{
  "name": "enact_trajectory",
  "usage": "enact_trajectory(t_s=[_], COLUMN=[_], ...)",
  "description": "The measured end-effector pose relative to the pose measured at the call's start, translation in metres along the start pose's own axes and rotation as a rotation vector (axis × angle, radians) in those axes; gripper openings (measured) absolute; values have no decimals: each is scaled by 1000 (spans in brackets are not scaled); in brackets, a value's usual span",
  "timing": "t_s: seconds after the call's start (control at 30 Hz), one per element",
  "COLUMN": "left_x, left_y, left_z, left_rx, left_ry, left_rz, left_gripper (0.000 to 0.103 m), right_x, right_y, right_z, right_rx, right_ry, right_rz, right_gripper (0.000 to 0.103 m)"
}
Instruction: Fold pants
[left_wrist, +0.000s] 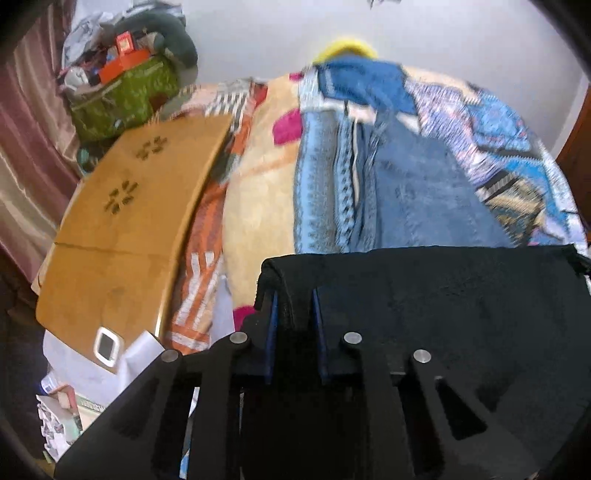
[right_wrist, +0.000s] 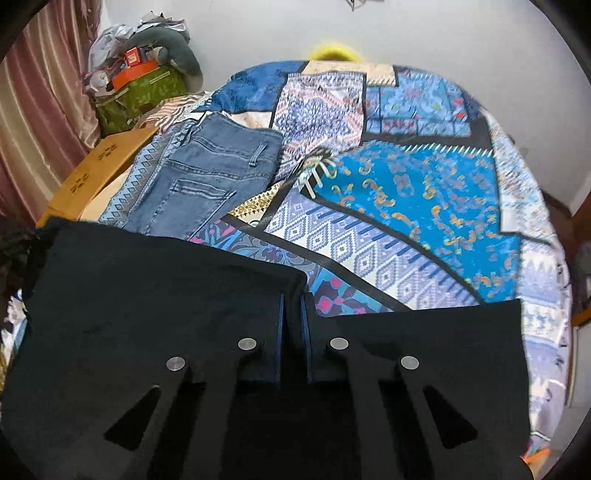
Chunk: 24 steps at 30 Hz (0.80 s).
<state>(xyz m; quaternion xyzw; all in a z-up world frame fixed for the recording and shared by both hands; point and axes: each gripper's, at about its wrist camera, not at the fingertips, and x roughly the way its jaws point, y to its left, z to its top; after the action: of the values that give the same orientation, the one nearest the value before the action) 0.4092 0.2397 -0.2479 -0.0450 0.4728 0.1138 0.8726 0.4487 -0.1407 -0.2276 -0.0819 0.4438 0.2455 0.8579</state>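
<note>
Black pants (left_wrist: 443, 314) hang stretched between my two grippers above the bed. My left gripper (left_wrist: 293, 295) is shut on the pants' top edge near its left corner. My right gripper (right_wrist: 293, 299) is shut on the same black pants (right_wrist: 147, 295), at the top edge where a step in the cloth shows. Blue jeans (right_wrist: 207, 177) lie flat on the bedspread beyond the black pants, and also show in the left wrist view (left_wrist: 424, 195).
A patterned blue bedspread (right_wrist: 406, 192) covers the bed. A brown cardboard box (left_wrist: 129, 221) lies left of the bed, with a white device (left_wrist: 107, 347) on it. A green bag (left_wrist: 125, 99) with clutter stands by a curtain (right_wrist: 44, 103). A white wall is behind.
</note>
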Motion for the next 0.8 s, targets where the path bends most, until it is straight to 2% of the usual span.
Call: enact_trajectory(t_s=[0.23, 0.37, 0.53, 0.73, 0.8], left_x=[-75, -103, -130, -158, -165], left_y=[-10, -9, -4, 3, 3], left_z=[9, -1, -31, -77, -92], left_rx=[48, 40, 31, 34, 44], left_ry=[-139, -163, -170, -167, -167], left_rz=[-17, -34, -48, -45, -30], left_gripper=[16, 16, 16, 16, 9], right_x=[-64, -94, -127, -150, -156], right_y=[-1, 6, 22, 33, 35], right_z=[5, -4, -32, -72, -87], right_rx=[45, 42, 7, 24, 40], right_ry=[-122, -149, -167, -173, -173], right_rz=[-55, -65, -72, -61, -51], right_gripper=[7, 7, 7, 7, 7])
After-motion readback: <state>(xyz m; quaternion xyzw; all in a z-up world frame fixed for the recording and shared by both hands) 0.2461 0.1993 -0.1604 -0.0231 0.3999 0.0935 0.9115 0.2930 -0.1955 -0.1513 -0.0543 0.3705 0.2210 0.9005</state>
